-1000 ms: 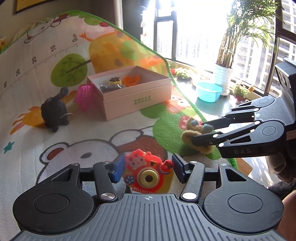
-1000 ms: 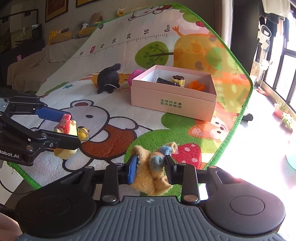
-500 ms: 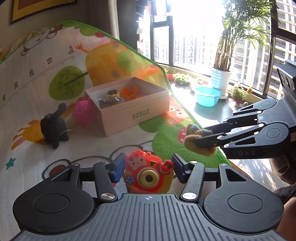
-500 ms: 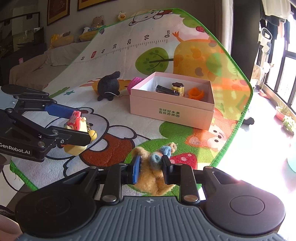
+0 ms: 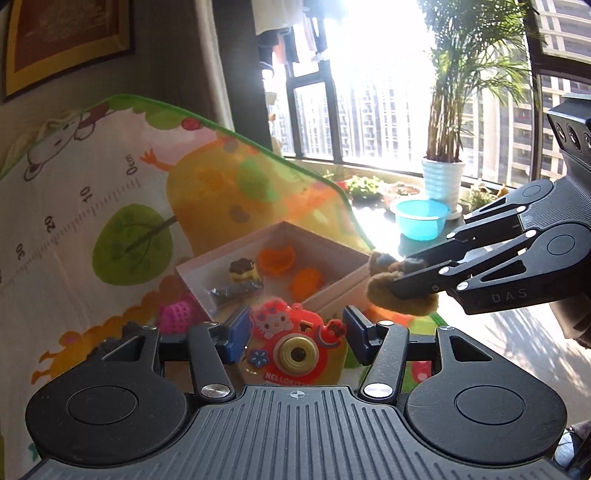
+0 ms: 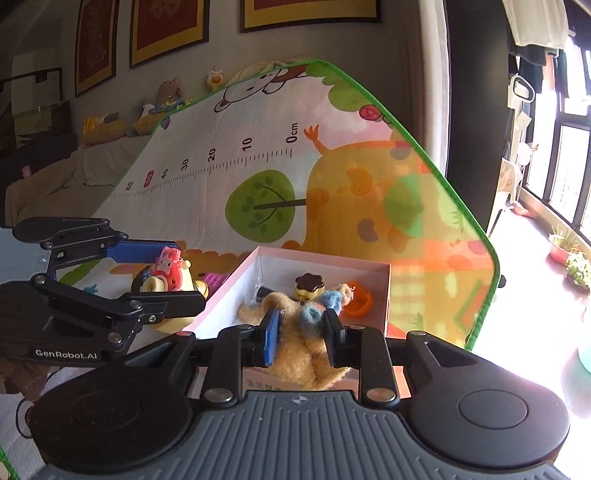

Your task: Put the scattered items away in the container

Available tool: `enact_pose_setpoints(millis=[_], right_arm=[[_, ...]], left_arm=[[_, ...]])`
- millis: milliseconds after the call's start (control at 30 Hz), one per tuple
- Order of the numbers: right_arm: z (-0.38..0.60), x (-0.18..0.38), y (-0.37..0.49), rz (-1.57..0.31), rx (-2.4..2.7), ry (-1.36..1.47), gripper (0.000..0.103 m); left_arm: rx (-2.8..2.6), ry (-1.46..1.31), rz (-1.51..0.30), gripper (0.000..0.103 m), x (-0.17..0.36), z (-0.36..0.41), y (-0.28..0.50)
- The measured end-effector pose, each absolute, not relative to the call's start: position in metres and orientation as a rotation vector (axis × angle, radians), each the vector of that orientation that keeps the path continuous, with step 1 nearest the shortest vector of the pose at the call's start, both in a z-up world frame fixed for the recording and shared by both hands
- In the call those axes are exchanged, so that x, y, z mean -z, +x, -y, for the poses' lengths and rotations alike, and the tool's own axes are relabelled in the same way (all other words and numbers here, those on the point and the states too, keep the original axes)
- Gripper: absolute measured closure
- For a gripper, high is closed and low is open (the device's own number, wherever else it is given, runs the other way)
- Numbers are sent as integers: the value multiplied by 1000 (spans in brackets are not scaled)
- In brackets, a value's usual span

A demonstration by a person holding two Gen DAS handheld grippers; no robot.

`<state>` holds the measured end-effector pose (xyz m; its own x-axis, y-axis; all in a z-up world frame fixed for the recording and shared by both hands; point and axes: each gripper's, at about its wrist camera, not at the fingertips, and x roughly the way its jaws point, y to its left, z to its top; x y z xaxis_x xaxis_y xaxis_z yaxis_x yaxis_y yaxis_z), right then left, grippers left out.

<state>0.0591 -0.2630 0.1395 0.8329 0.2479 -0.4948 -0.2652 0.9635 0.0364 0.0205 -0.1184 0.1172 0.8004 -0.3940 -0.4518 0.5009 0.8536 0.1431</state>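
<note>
At the bottom of the left wrist view, the left tool (image 5: 295,334) is clamped on a red toy camera (image 5: 295,349), its blue pads pressing both sides. In the right wrist view the right tool (image 6: 300,332) is pinched nearly closed on a tan plush toy (image 6: 306,343) with a blue patch; its jaws are easing open a little, though the plush sits squeezed between them. Both toys are in the air, just short of the pink box (image 5: 343,280), which sits mid-frame on the play mat (image 5: 110,192). Already inside lie an orange piece (image 5: 275,260), a small yellow figure with a brown top (image 5: 242,269) and a dark item (image 5: 232,291), so the tidying looks well along; these two toys remain to be dropped in. A pink mesh ball (image 5: 177,314) lies beside the box at centre left, outside it, and probably still needs collecting. Only the left view shows the window, potted palm (image 5: 443,147) and blue basin (image 5: 421,218) at upper right; only the right view shows the sofa (image 6: 55,177) and framed pictures (image 6: 166,29) at upper left.
</note>
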Motion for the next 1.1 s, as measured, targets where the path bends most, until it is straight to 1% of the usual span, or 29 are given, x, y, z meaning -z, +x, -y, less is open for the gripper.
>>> enact_pose_setpoints(millis=[33,100,133,167,200,233,267,300,333,367,433,500,600,667,700,733,800,933,1100], right_arm=[[268,-143,80,-509,-269,-4,61],[275,-145,111,-502,-237,50,47],[277,-144,123,-505,-225,64,47],[279,-143,132,-509,-219,72,47],[280,-140,138,-512,-215,73,47],[279,-138,142,-516,-213,67,47],[278,-134,147,-523,-213,54,47],[276,-130,150,-529,-210,41,47],[274,-126,153,-533,-206,33,47],[270,-122,155,-535,-204,26,45],[261,-115,156,-533,-214,21,29],[241,-110,153,-527,-253,-9,22],[199,-104,146,-514,-308,-158,22],[167,-99,142,-518,-350,-276,31],[152,-96,141,-526,-379,-321,37],[140,-94,140,-532,-402,-356,38],[112,-88,140,-529,-442,-447,38],[73,-71,146,-521,-452,-635,33],[47,-47,157,-560,-464,-839,34]], left_arm=[[483,261,-398,44,-121,120,35],[475,250,-339,42,-127,124,66],[470,234,-313,40,-127,126,81],[465,212,-300,35,-126,125,95],[459,180,-309,25,-125,123,111],[456,145,-337,22,-123,119,125],[459,122,-351,22,-122,114,131],[463,108,-354,17,-119,107,132],[455,115,-352,10,-116,101,130],[435,132,-349,8,-112,96,125],[372,173,-363,8,-102,83,113],[297,182,-402,8,-90,68,101],[189,151,-474,6,-70,44,88],[146,133,-505,5,-60,30,84],[130,119,-518,5,-57,23,82],[118,102,-526,5,-54,16,80],[96,66,-533,5,-51,5,78],[69,17,-543,3,-47,-9,69],[60,-10,-553,3,-39,-23,58]])
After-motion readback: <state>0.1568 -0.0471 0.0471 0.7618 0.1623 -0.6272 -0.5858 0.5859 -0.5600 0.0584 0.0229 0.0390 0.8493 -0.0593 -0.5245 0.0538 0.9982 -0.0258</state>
